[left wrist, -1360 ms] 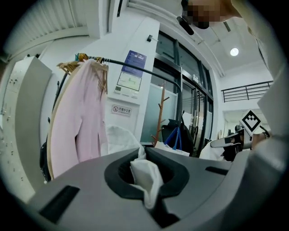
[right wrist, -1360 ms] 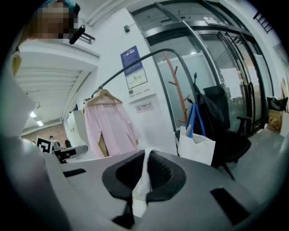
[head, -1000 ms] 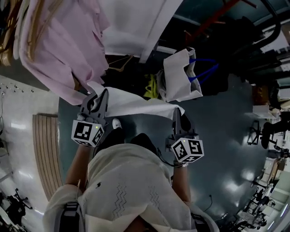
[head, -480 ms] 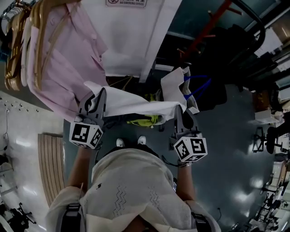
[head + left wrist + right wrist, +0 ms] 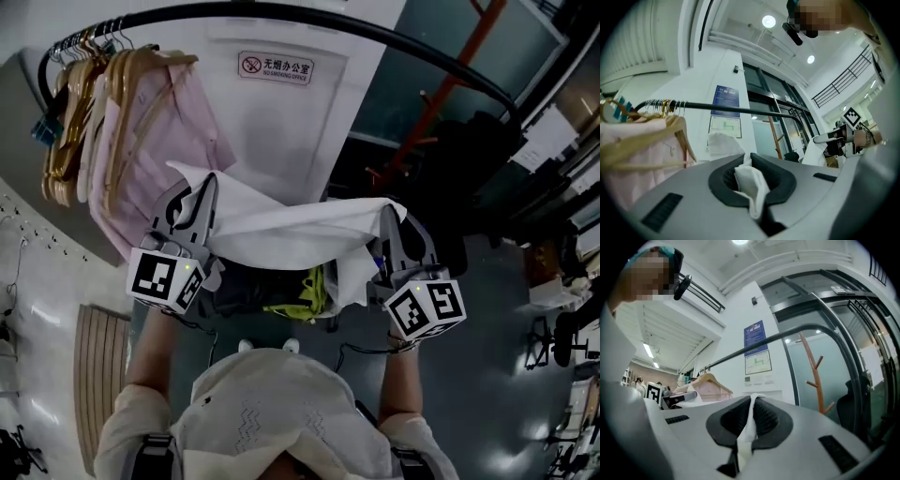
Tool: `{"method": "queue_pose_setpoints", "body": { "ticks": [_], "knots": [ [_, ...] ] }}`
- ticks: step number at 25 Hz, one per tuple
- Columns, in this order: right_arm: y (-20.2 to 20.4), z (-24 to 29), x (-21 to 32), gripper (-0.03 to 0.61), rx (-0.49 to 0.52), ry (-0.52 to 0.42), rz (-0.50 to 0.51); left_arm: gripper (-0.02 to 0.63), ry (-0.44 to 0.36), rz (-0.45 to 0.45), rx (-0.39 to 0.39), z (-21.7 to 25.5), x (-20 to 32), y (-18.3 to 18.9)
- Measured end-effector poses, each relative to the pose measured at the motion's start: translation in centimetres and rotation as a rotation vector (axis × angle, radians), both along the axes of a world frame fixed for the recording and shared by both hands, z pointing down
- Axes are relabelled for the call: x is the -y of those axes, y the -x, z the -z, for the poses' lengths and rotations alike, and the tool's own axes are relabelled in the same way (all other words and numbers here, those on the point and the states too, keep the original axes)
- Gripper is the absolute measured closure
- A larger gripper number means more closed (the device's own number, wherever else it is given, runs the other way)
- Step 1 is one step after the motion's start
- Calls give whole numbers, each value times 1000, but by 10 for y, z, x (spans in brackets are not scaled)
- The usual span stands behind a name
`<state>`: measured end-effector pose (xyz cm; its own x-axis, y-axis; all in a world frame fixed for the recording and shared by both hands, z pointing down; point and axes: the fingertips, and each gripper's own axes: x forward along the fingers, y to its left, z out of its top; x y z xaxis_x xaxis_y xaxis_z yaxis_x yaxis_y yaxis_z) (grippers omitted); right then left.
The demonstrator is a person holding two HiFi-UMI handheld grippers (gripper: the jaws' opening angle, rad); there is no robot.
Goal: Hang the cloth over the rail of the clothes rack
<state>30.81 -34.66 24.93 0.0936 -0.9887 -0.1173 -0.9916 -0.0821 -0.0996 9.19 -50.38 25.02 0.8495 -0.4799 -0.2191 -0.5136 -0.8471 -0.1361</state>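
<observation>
A white cloth (image 5: 281, 225) is stretched between my two grippers, below the black rail (image 5: 309, 23) of the clothes rack. My left gripper (image 5: 199, 199) is shut on the cloth's left corner (image 5: 750, 180). My right gripper (image 5: 392, 223) is shut on its right corner (image 5: 749, 420), with a fold hanging down beside it. In the left gripper view the rail (image 5: 740, 109) runs across above the jaws; in the right gripper view the rail (image 5: 773, 338) arches overhead. Both grippers sit lower than the rail.
Pink shirts (image 5: 141, 150) on wooden hangers (image 5: 112, 84) fill the rail's left end. A white door with a sign (image 5: 277, 67) stands behind. An orange coat stand (image 5: 441, 103) and dark bags (image 5: 469, 159) are at right. A yellow-green item (image 5: 305, 295) lies below.
Both grippers have lifted the cloth upward toward the rail, which has come into the head view. The cloth stays stretched between them.
</observation>
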Motion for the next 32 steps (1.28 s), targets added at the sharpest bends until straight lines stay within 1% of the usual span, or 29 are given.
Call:
{"method": "queue_pose_setpoints", "body": {
  "ticks": [3,7,14,17,22,25,28,32],
  "knots": [
    [-2,51,6,557,-79,-67,21,597,-80,18,-23,44,0,-1],
    [-1,106,14,557,-182,-130,28,597,-175,50,-48,96,5,0],
    [-4,181,20,557,-241,-195,14,597,-319,68,-79,179,11,-4],
    [-4,213,24,557,-257,-222,19,597,-394,114,-55,211,16,-5],
    [-13,250,42,557,-308,-202,-6,595,-470,174,-31,252,34,-14],
    [-21,278,55,557,-333,-193,-33,595,-524,203,-9,277,46,-25],
    [-31,314,66,557,-355,-206,-63,595,-564,213,6,306,58,-40],
    [-41,353,84,557,-375,-227,-76,595,-647,262,37,340,72,-55]
  ]
}}
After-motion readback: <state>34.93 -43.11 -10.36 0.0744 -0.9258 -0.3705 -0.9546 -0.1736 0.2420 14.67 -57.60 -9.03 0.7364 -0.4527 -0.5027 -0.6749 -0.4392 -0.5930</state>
